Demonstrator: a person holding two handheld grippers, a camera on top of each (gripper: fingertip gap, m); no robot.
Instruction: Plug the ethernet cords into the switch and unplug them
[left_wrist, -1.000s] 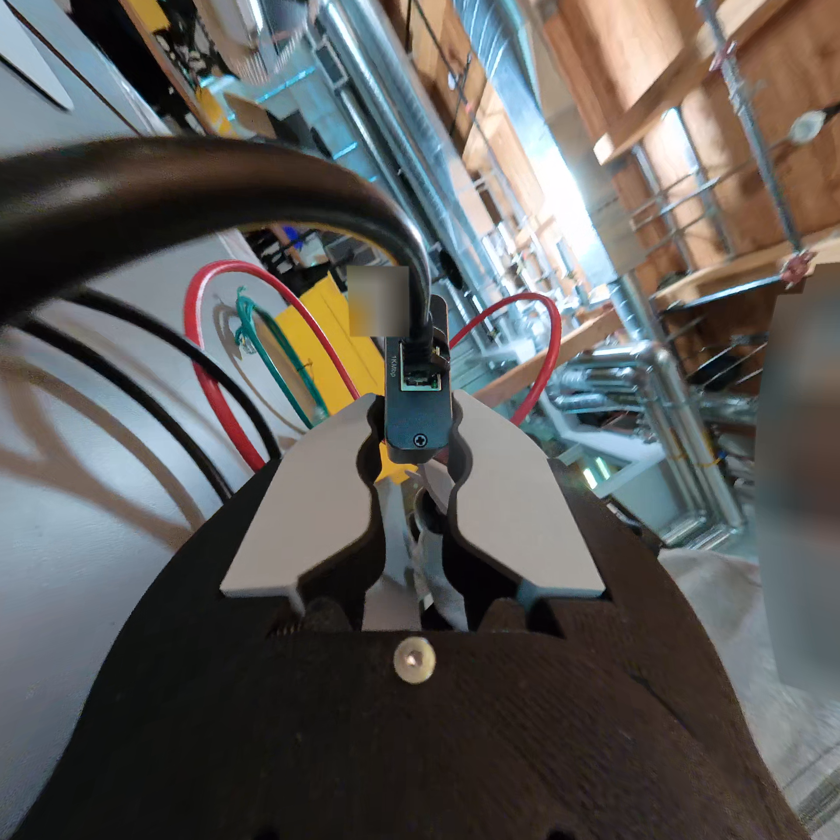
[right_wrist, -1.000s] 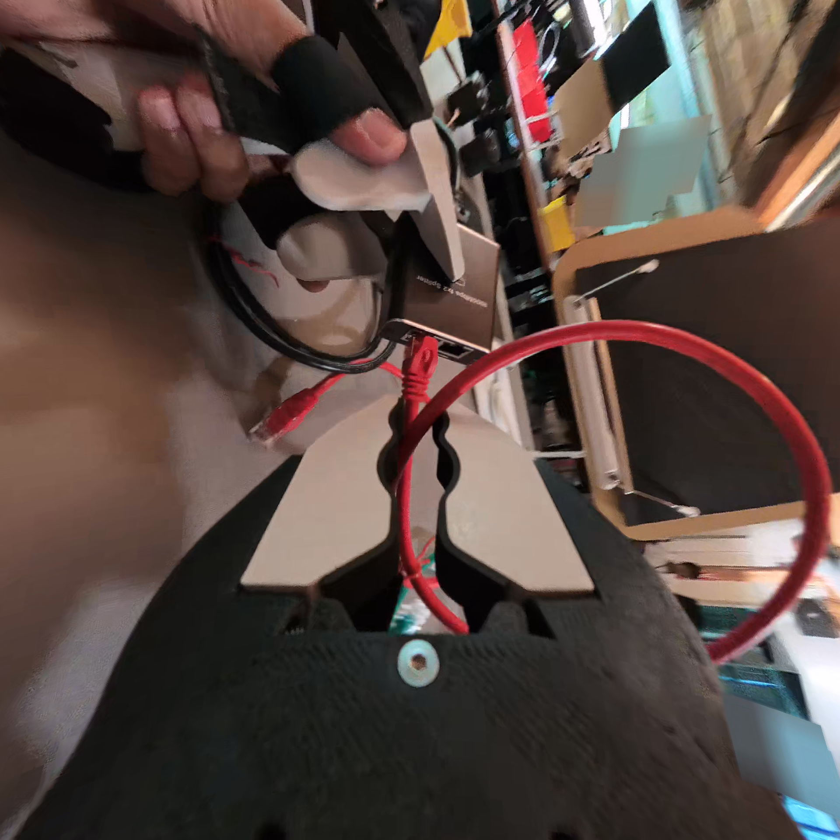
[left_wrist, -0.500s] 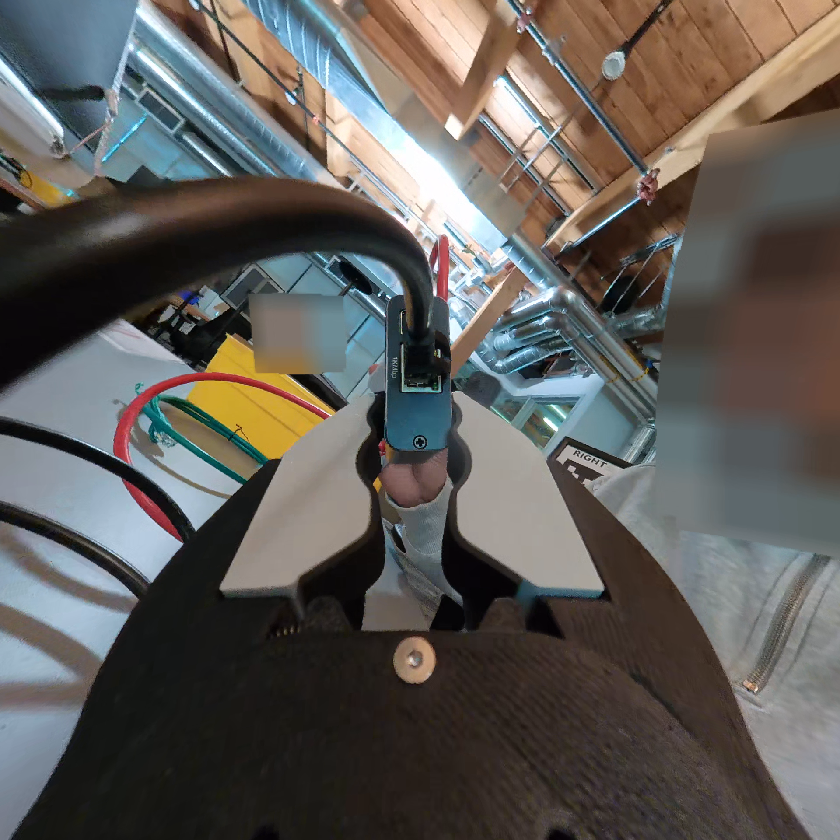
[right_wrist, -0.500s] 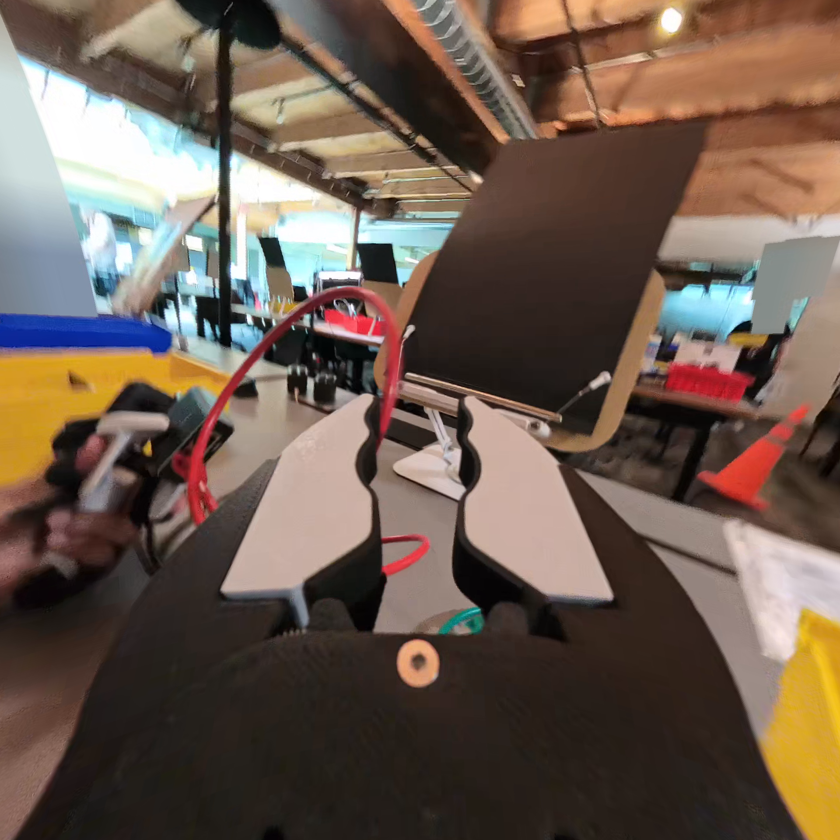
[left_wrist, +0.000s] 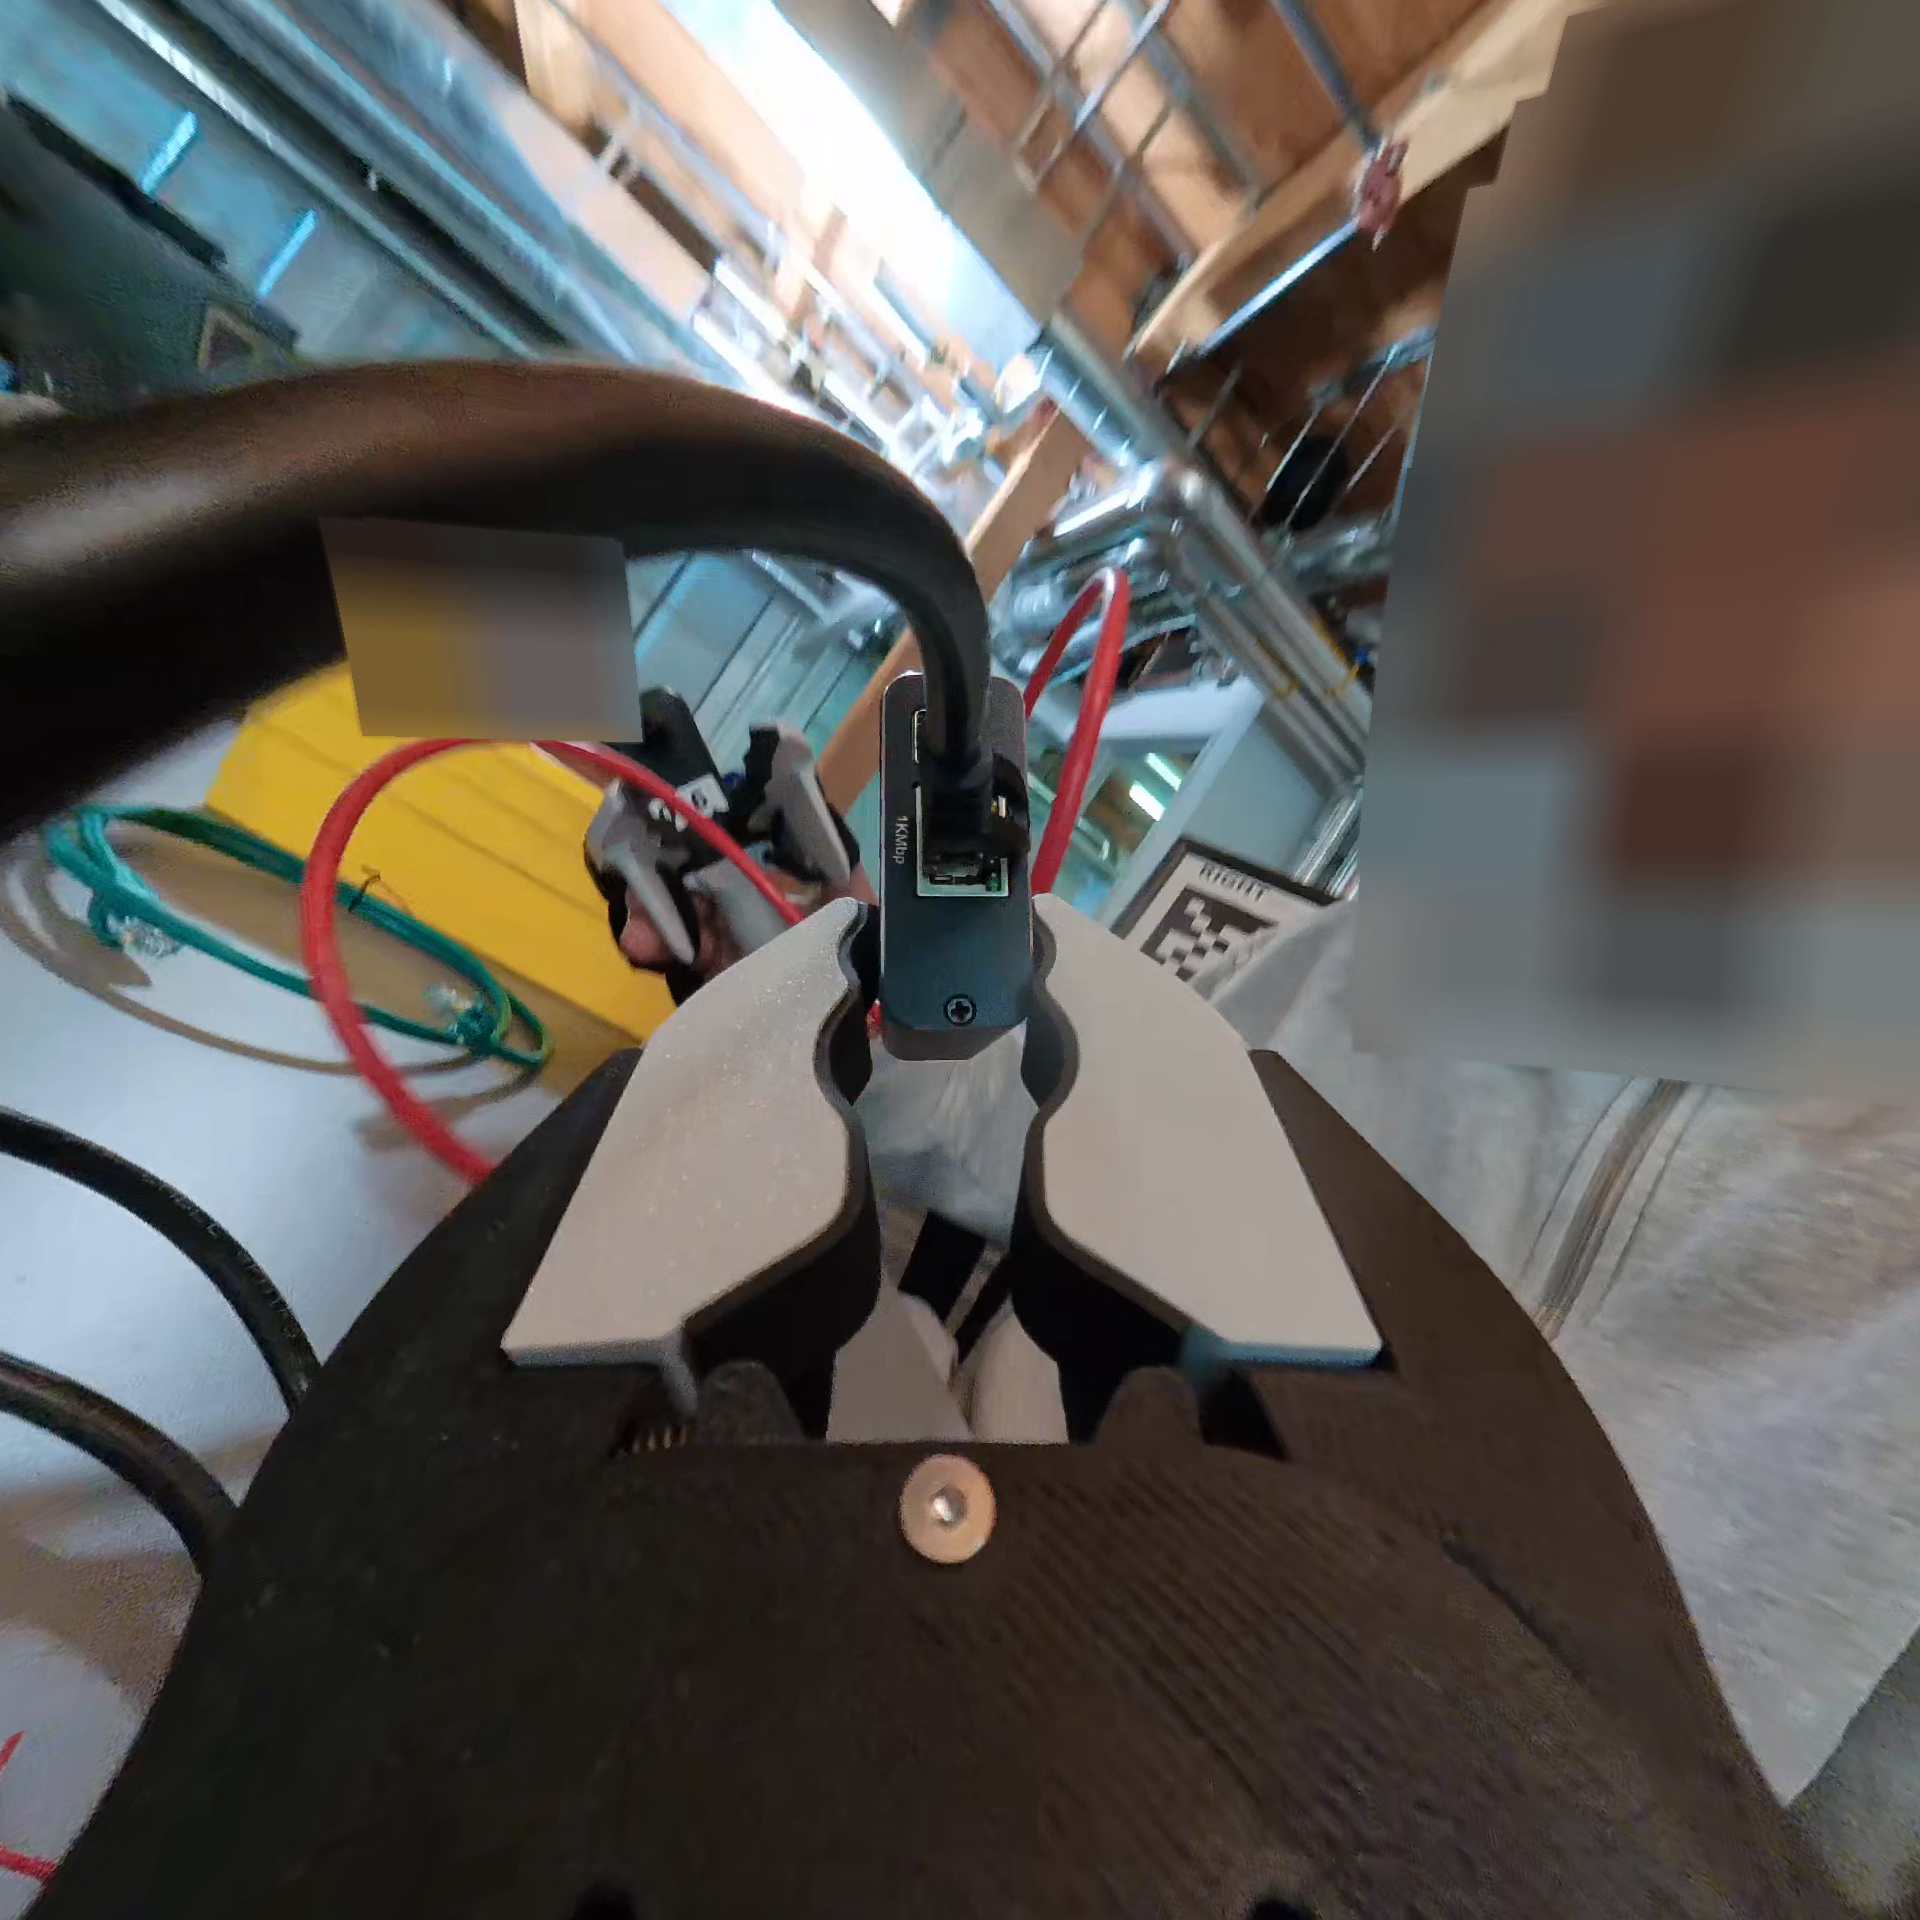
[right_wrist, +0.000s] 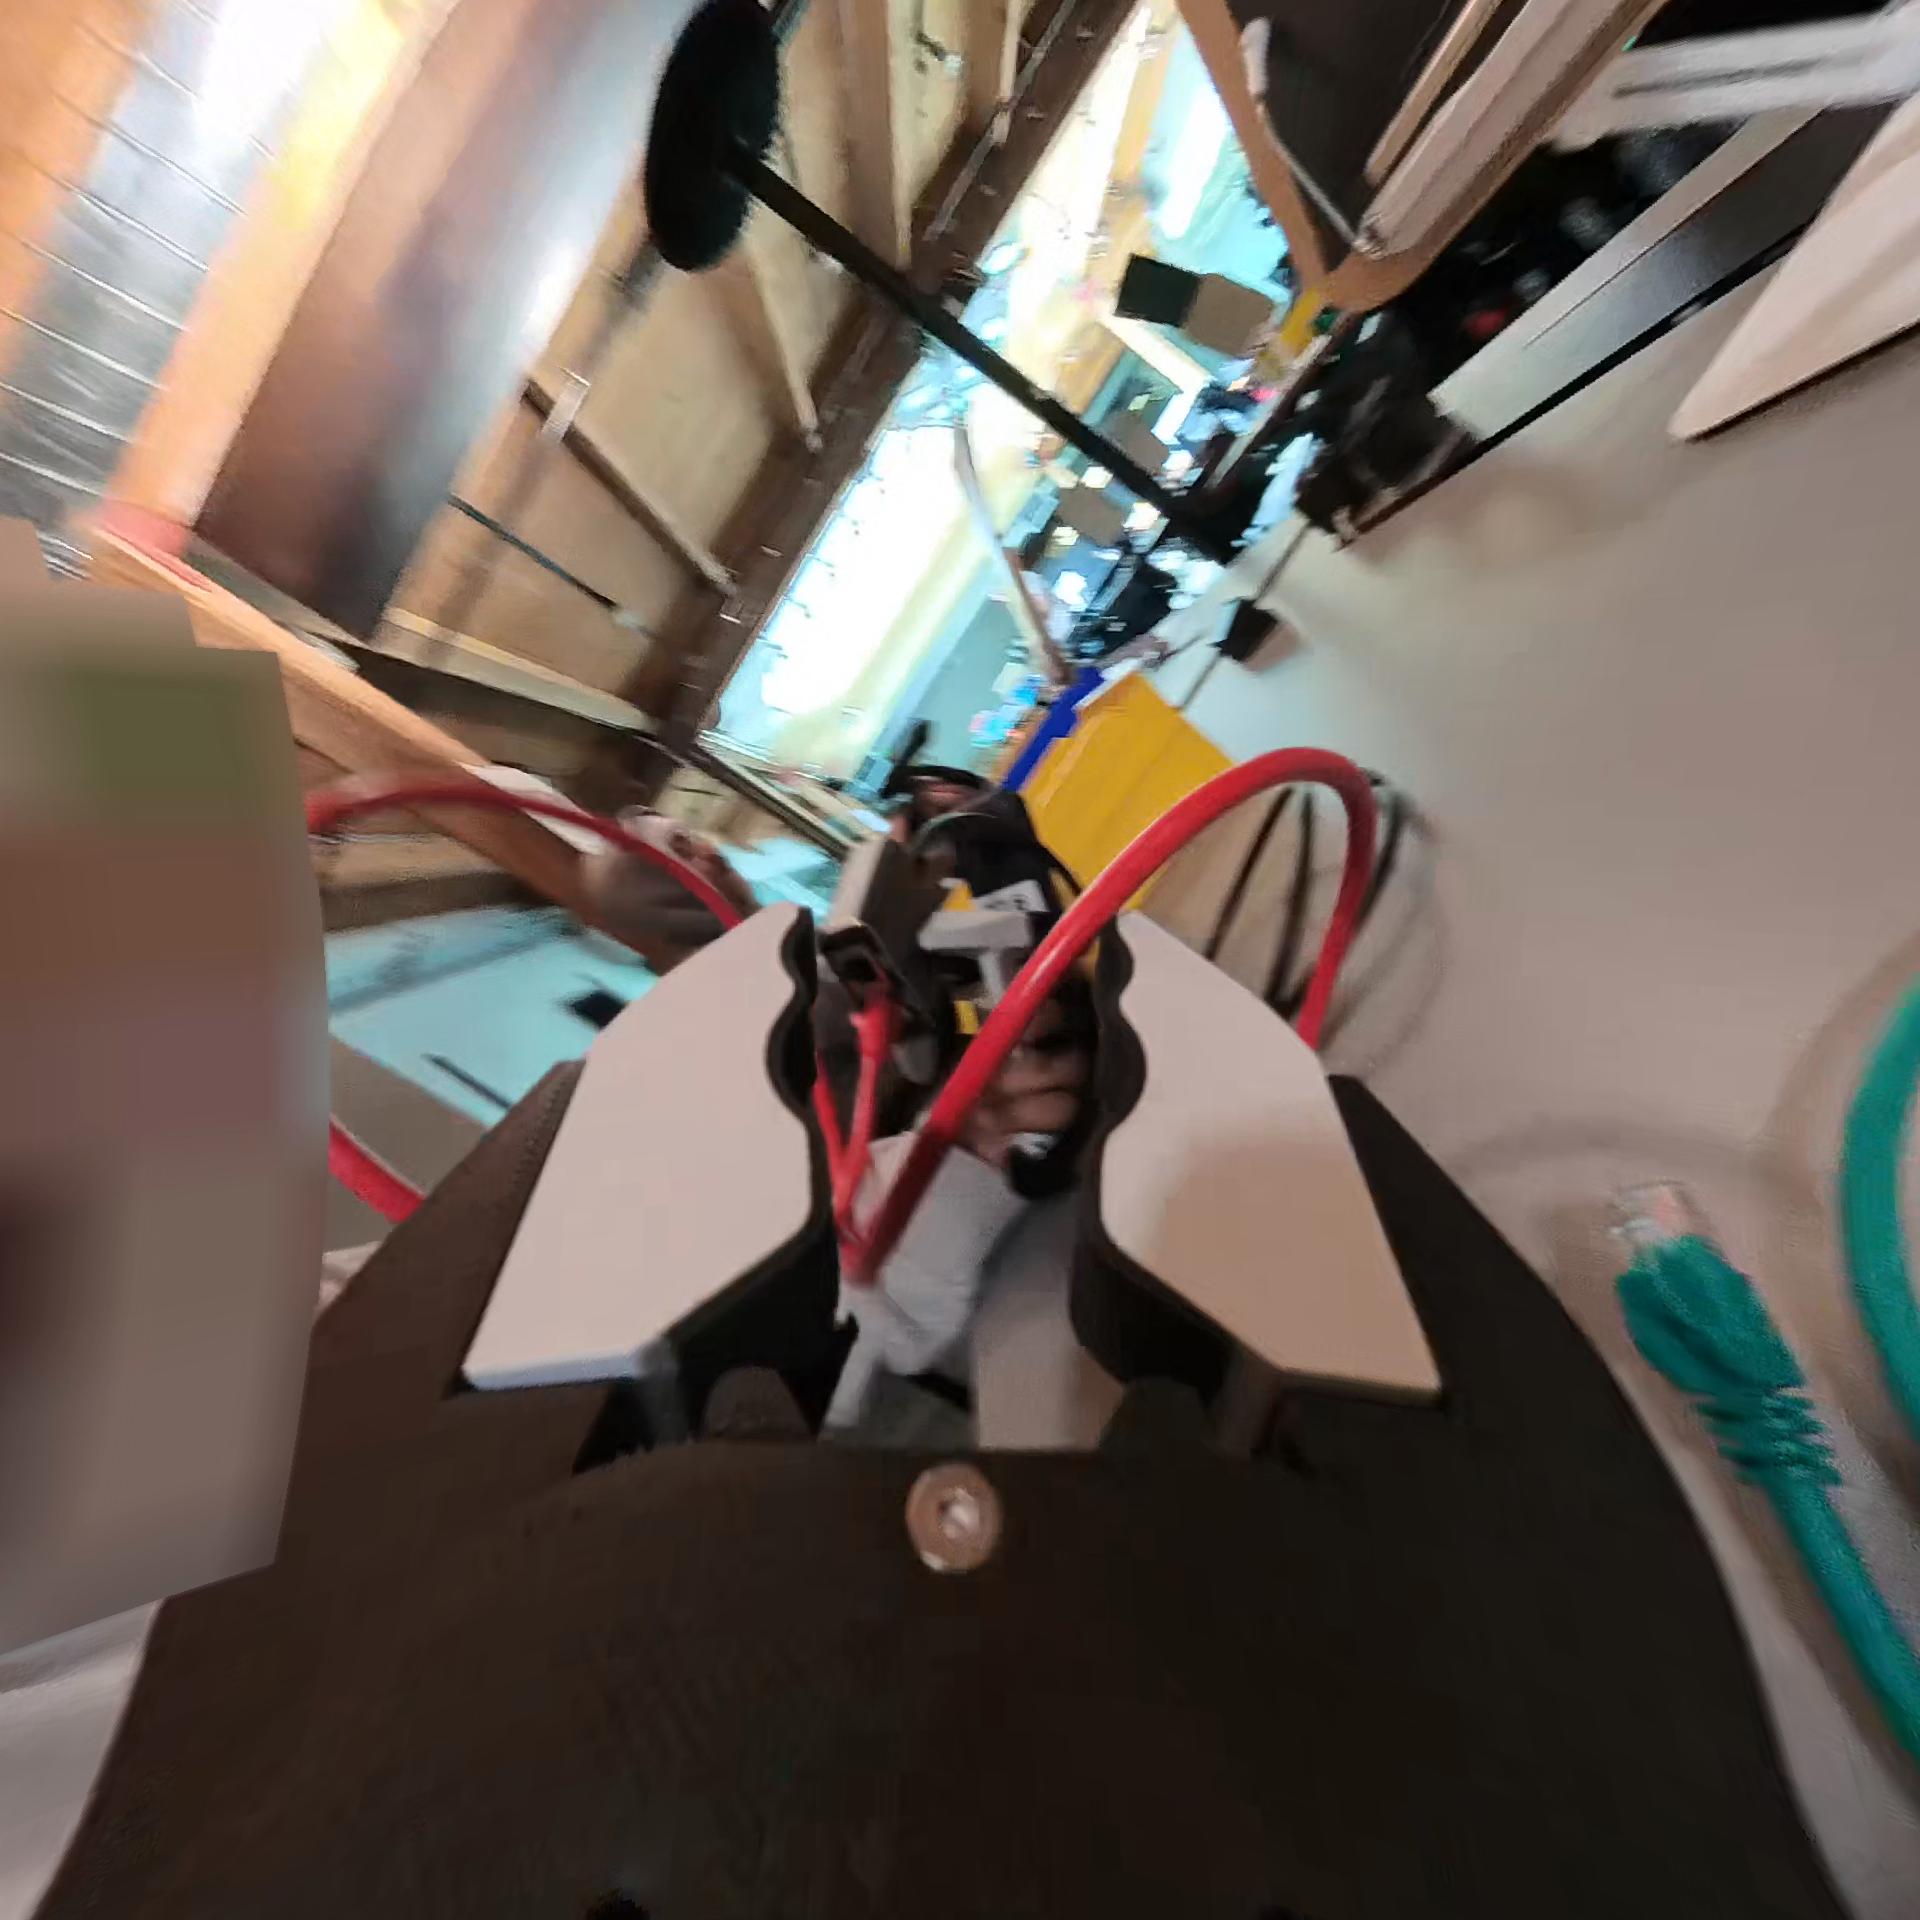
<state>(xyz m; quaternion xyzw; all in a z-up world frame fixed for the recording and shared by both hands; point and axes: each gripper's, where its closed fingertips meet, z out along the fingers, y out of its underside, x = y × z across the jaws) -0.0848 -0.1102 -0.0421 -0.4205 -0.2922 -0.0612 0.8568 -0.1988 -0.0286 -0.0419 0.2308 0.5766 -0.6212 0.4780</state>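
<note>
Left gripper (left_wrist: 951, 940) clamped on switch (left_wrist: 954, 940), black cord (left_wrist: 940, 644) plugged in top. Right gripper (right_wrist: 951, 951) spread wide, gripping nothing; red cord (right_wrist: 1049, 987) looped between fingers. Green cord (right_wrist: 1725, 1361) lay on table (right_wrist: 1558, 779).

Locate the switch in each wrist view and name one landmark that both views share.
Left wrist view: the switch is dead centre, clamped in the jaws of the left gripper, with a black cord plugged in.
Right wrist view: small, dark and blurred at centre, beyond the right gripper, whose jaws are open.
Shared landmark: the yellow bin.
</note>
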